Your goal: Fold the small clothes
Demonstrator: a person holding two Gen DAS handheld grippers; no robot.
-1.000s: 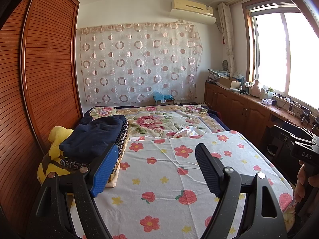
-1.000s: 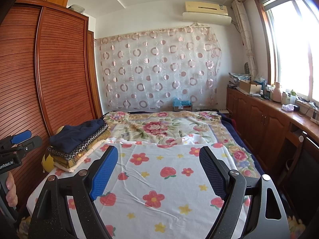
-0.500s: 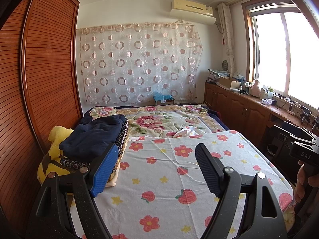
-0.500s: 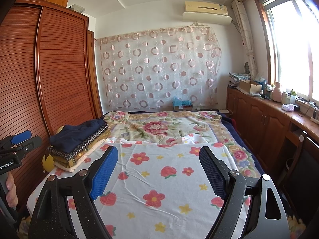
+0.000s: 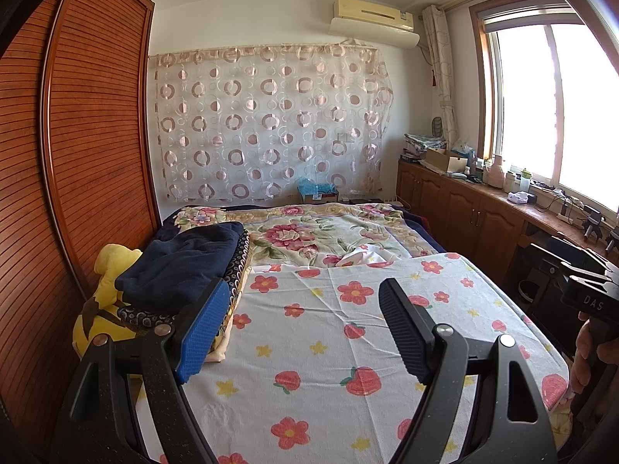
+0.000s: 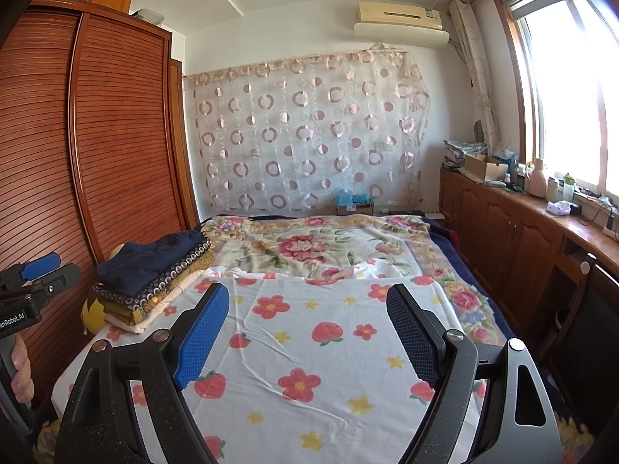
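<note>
A stack of folded clothes [image 5: 182, 266], dark blue on top, lies at the left side of the bed; it also shows in the right wrist view [image 6: 151, 274]. A small white and pink garment [image 5: 365, 257] lies crumpled mid-bed, at the far edge of the white flowered sheet [image 5: 348, 348]. My left gripper [image 5: 303, 309] is open and empty above the sheet, just right of the stack. My right gripper [image 6: 307, 311] is open and empty above the sheet [image 6: 309, 348].
A yellow plush toy [image 5: 104, 309] sits under the stack by the wooden wardrobe [image 5: 77, 154]. A floral blanket [image 5: 309, 232] covers the far bed. Wooden cabinets [image 6: 503, 239] with clutter run along the right wall under the window.
</note>
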